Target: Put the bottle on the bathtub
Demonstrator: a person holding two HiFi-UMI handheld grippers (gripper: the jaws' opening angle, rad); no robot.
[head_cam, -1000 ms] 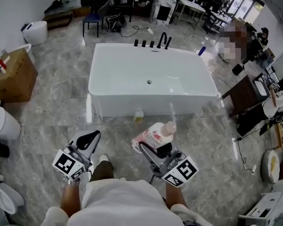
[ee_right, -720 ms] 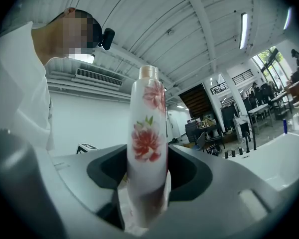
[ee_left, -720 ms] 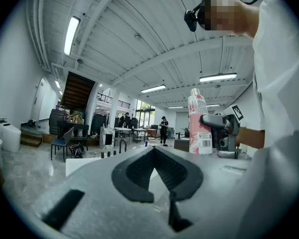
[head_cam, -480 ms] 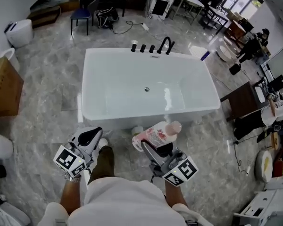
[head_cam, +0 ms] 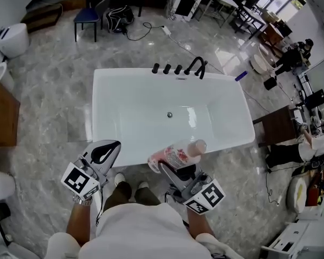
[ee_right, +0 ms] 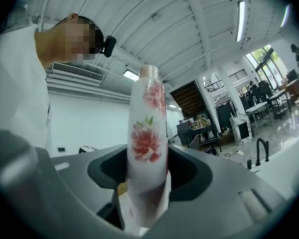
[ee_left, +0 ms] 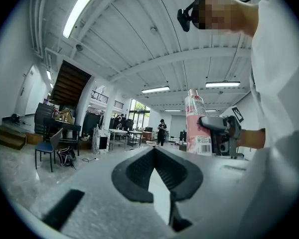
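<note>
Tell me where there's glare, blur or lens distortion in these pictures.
Head view: sharp, with bright glare on the bathtub wall and the glossy floor. Left gripper view: fisheye curves the ceiling beams, corners black. Right gripper view: same distortion; the bottle is soft at its base.

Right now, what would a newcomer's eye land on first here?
The big white bathtub fills the middle of the head view, black faucet at its far edge. Nearer, the right gripper clamps a flower-printed bottle at the tub's near edge; the left gripper is shut and empty.
</note>
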